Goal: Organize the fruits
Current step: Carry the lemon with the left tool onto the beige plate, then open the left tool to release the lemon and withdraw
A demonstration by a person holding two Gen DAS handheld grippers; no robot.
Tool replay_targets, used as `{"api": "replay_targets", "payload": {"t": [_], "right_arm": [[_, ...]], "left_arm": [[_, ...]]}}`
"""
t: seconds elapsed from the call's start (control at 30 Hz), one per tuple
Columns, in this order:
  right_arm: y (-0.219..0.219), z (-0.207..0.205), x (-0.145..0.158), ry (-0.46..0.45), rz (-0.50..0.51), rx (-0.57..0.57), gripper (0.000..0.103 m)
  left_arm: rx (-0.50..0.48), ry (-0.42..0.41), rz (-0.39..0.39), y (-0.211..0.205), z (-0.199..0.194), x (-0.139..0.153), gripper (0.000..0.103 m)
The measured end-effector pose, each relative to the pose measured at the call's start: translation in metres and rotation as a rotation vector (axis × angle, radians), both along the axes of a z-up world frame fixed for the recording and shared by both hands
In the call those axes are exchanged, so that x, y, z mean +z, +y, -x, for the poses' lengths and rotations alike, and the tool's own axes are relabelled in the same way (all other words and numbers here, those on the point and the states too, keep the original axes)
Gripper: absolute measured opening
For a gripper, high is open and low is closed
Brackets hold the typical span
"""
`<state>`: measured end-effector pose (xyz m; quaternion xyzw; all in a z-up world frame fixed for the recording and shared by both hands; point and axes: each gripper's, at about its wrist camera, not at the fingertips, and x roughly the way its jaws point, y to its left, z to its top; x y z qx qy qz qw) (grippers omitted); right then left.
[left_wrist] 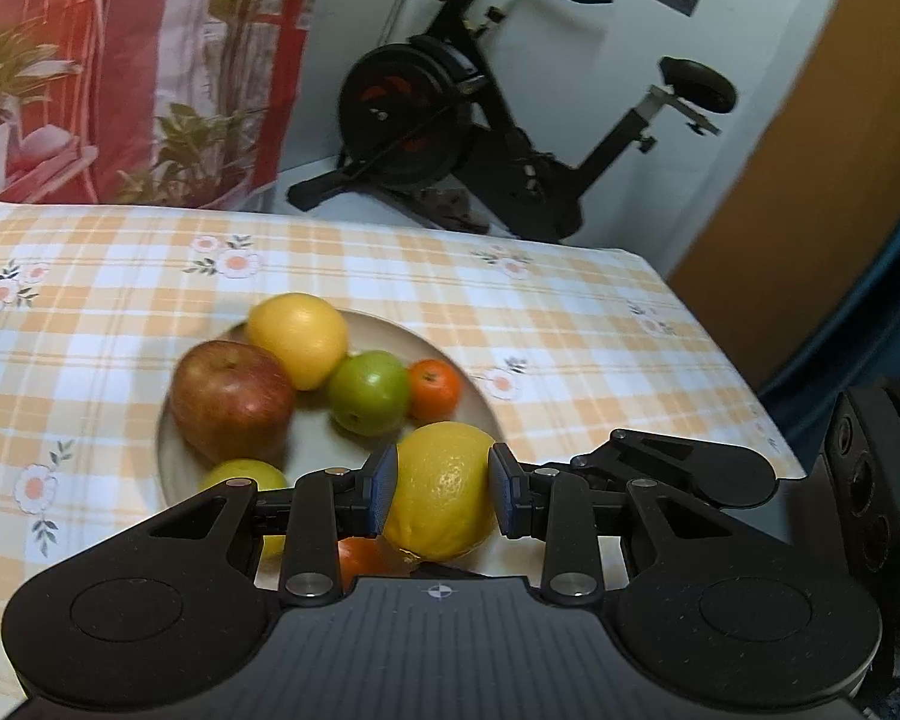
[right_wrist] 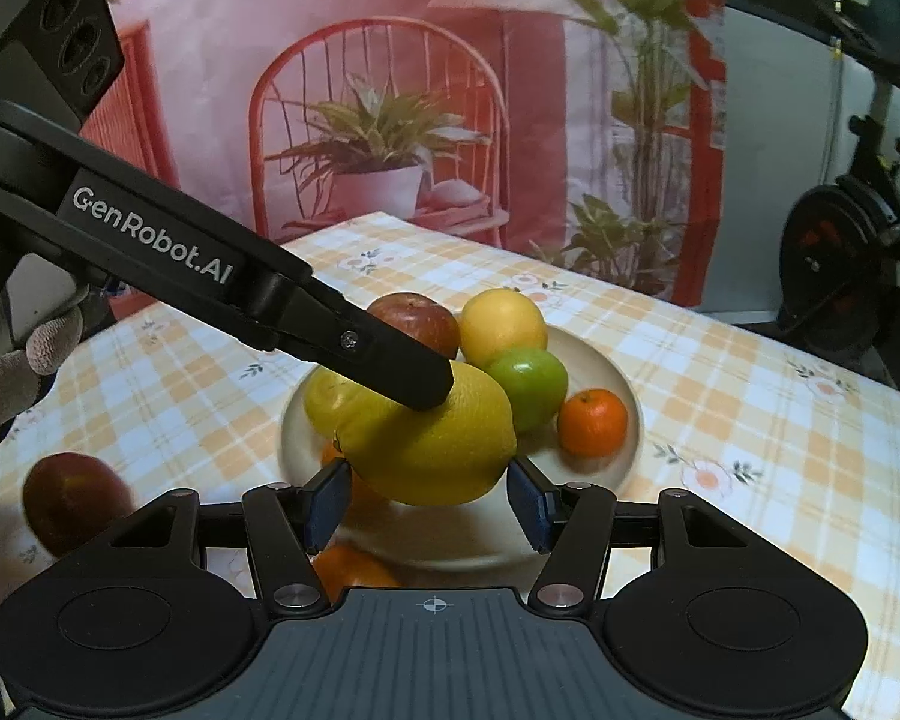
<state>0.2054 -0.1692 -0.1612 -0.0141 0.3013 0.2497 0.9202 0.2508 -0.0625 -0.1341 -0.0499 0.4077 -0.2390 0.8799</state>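
With the left gripper clamping the lemon over the plate, right gripper spread empty around it, next move looks like a set-down in a free spot.

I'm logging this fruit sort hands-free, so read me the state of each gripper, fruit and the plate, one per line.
left gripper: shut on the large lemon, above the plate's near edge
large lemon: gripped between the blue pads, lifted
right gripper: open, pads apart just below the large lemon
plate: upright on the tablecloth, holding fruit
green apple: resting on the plate
mandarin: resting on the plate
dark red apple: off the plate, on the tablecloth
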Motion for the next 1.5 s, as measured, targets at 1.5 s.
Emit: {"api": "replay_targets", "payload": {"t": [1.5], "right_arm": [[-0.006, 0.043, -0.009, -0.099, -0.102, -0.219, 0.055]], "left_arm": [[0.25, -0.17, -0.094, 0.066, 0.045, 0.031, 0.034]]}}
